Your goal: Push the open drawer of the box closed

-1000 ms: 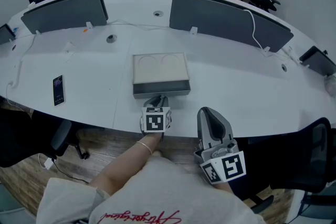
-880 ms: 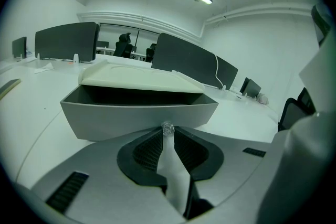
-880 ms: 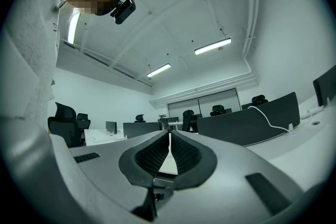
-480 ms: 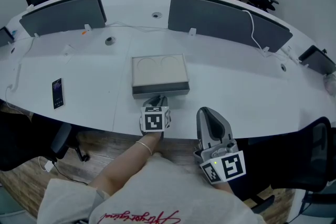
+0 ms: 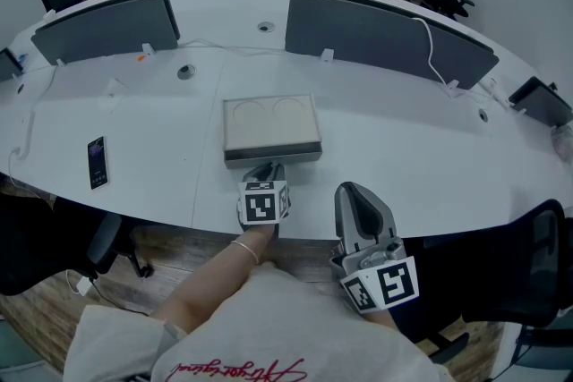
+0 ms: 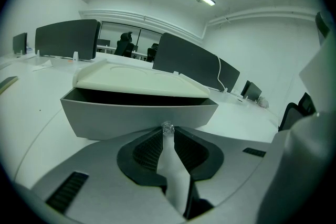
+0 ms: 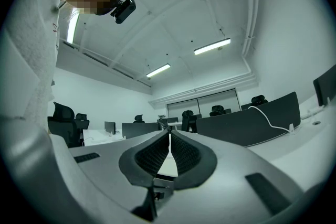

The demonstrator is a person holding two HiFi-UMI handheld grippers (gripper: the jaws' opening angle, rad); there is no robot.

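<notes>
On the white table (image 5: 385, 134) a flat box (image 5: 270, 123) is seen with a cream top. Its grey drawer (image 5: 272, 156) is drawn out a little at the box's 6 o'clock side, toward the table's near edge. In the left gripper view a dark gap is shown between the drawer's front and the cream top.

The left gripper (image 5: 267, 169) is held at 6 o'clock of the box, tilted down, with its tips against the middle of the drawer's front. Its 2 jaws are brought nearly together at the tips and are clamped on a small clear knob (image 6: 167, 127) on that front. A narrow wedge is left between the pads behind it.

The right gripper (image 5: 352, 192) is held at 5 o'clock of the box, off the table's near edge and well apart from the drawer. In its own view the 2 jaws are seen pressed together, with nothing between them.

A phone (image 5: 97, 162) is laid flat at 9 o'clock of the box. 2 dark dividers (image 5: 103, 21) are stood at 10 and 1 o'clock.
</notes>
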